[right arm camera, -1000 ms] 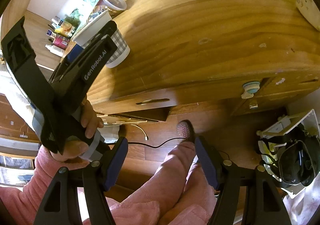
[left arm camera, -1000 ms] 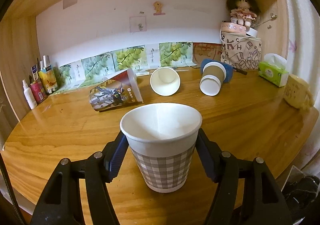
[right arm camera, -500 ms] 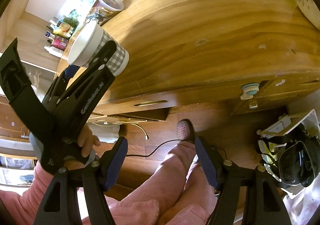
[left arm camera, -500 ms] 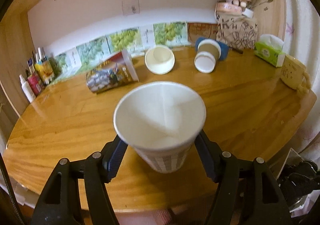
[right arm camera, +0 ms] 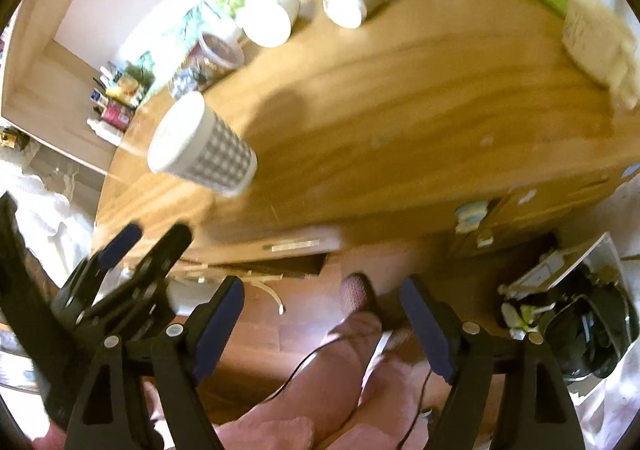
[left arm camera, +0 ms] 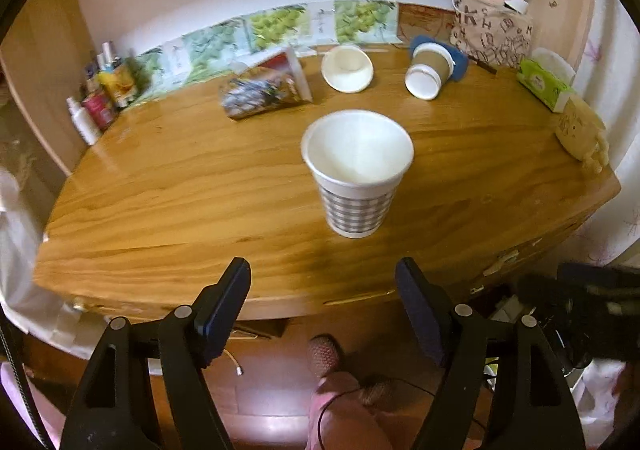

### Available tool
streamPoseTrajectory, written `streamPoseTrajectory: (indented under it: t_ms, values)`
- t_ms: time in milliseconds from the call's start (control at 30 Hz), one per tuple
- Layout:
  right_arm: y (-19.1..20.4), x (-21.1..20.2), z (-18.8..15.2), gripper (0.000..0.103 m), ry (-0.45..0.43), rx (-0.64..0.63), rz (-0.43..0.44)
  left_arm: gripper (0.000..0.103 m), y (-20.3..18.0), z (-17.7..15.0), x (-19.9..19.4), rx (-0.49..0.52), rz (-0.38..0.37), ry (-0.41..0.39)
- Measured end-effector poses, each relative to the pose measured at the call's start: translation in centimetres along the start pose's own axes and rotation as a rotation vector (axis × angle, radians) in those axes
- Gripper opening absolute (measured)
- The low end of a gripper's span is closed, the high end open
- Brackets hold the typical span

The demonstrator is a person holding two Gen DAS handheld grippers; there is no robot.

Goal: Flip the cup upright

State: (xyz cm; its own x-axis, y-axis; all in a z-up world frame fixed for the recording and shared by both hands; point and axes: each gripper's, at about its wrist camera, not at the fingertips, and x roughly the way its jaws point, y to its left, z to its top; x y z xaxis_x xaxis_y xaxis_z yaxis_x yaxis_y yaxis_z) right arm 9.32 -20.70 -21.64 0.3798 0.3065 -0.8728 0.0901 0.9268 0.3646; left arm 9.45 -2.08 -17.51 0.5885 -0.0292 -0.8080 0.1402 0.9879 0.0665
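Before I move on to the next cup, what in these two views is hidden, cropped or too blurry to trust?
- Checked cup: its base contact with the table is soft in the left wrist view and smeared in the right wrist view.
- Toppled printed cup: motion blur hides its print.
- Bottles at the left: labels too small.
- Left claw: partly cropped in the right view.

The left gripper (left arm camera: 323,286) hung with its jaws spread wide and nothing between them, back from the front edge of the wooden table (left arm camera: 200,185) and above the floor. The right gripper (right arm camera: 322,304) was likewise parted and empty, off that same edge, over the person's pink-clad legs (right arm camera: 320,382).
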Motion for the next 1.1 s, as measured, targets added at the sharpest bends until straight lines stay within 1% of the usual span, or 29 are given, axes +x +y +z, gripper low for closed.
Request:
streamPoseTrajectory:
  t_ms: [33,67,100,133,167,200,300,333,367,400,433,467,533,567,600,633,667,700,733,800,933,967,1000,1033,1067,1100]
  values:
    - [0.3,-0.7,0.2,0.081,-0.026,-0.008,-0.007,0.078,0.3,0.2,-1.0,-0.009,0.003,-0.009]
    - [1.2,-2.2,0.5,0.081,-0.077,-0.032,-0.013,0.078,0.5,0.4,-1.7,-0.017,0.005,-0.019]
    - [1.9,-3.2,0.6,0.082,-0.106,-0.050,-0.015,0.079,0.9,0.7,-2.8,-0.028,0.008,-0.037]
    - [2.3,-3.9,0.7,0.082,-0.124,-0.063,-0.014,0.079,1.1,1.0,-3.6,-0.036,0.008,-0.051]
    - [2.3,-3.9,0.7,0.082,-0.124,-0.063,-0.014,0.083,1.4,1.4,-4.7,-0.052,0.006,-0.072]
    - [2.9,-4.7,0.8,0.082,-0.146,-0.078,-0.010,0.084,1.8,1.7,-5.6,-0.067,0.006,-0.086]
    - [4.3,-6.8,0.8,0.082,-0.196,-0.099,-0.004,0.084,2.6,2.7,-8.0,-0.104,-0.004,-0.128]
    - [5.2,-8.2,0.9,0.082,-0.224,-0.122,0.002,0.084,2.8,2.9,-8.9,-0.114,-0.002,-0.150]
    - [5.2,-8.2,0.9,0.082,-0.224,-0.122,0.002,0.084,3.0,3.1,-9.6,-0.121,-0.001,-0.169]
    - [5.7,-9.1,0.8,0.082,-0.250,-0.139,0.005,0.084,3.1,3.3,-10.3,-0.119,-0.004,-0.185]
    - [6.6,-10.5,0.6,0.082,-0.300,-0.168,0.004,0.084,3.1,3.6,-10.9,-0.110,-0.011,-0.195]
    - [6.6,-10.5,0.6,0.082,-0.300,-0.168,0.004,0.084,3.2,3.8,-11.4,-0.102,-0.016,-0.202]
    - [7.7,-12.2,0.3,0.084,-0.362,-0.206,-0.008,0.084,3.3,4.0,-12.3,-0.095,-0.018,-0.214]
    - [7.7,-12.2,0.3,0.084,-0.362,-0.206,-0.008,0.084,3.3,4.1,-12.8,-0.094,-0.020,-0.223]
    - [8.4,-13.4,-0.2,0.084,-0.405,-0.231,-0.017,0.084,3.3,4.2,-13.5,-0.094,-0.021,-0.239]
    - [8.4,-13.4,-0.2,0.084,-0.405,-0.231,-0.017,0.084,3.4,4.2,-14.0,-0.100,-0.022,-0.255]
    - [8.7,-13.8,-0.6,0.084,-0.422,-0.236,-0.023,0.084,3.4,4.1,-14.5,-0.106,-0.023,-0.272]
    - [9.2,-14.6,-1.2,0.084,-0.465,-0.250,-0.036,0.084,3.4,4.0,-15.0,-0.117,-0.024,-0.292]
    - [9.2,-14.6,-1.2,0.084,-0.465,-0.250,-0.036,0.084,3.5,3.9,-15.3,-0.123,-0.024,-0.305]
    - [9.5,-15.2,-1.7,0.084,-0.504,-0.262,-0.049,0.084,3.5,3.7,-15.9,-0.127,-0.021,-0.330]
    - [9.5,-16.3,-2.3,0.084,-0.552,-0.269,-0.042,0.084,3.5,3.1,-17.0,-0.141,0.003,-0.369]
    - [9.5,-16.7,-2.5,0.084,-0.573,-0.267,-0.038,0.084,3.5,3.0,-17.4,-0.150,0.009,-0.383]
    - [9.4,-17.6,-3.1,0.084,-0.620,-0.263,-0.029,0.084,3.5,2.7,-17.9,-0.162,0.021,-0.408]
    - [9.4,-18.0,-3.4,0.085,-0.639,-0.264,-0.027,0.085,3.6,2.5,-18.3,-0.171,0.034,-0.430]
    - [9.4,-18.0,-3.4,0.086,-0.639,-0.264,-0.027,0.089,3.7,2.3,-18.7,-0.177,0.048,-0.448]
    - [9.3,-18.4,-3.7,0.089,-0.659,-0.265,-0.025,0.094,3.7,2.1,-19.1,-0.185,0.064,-0.468]
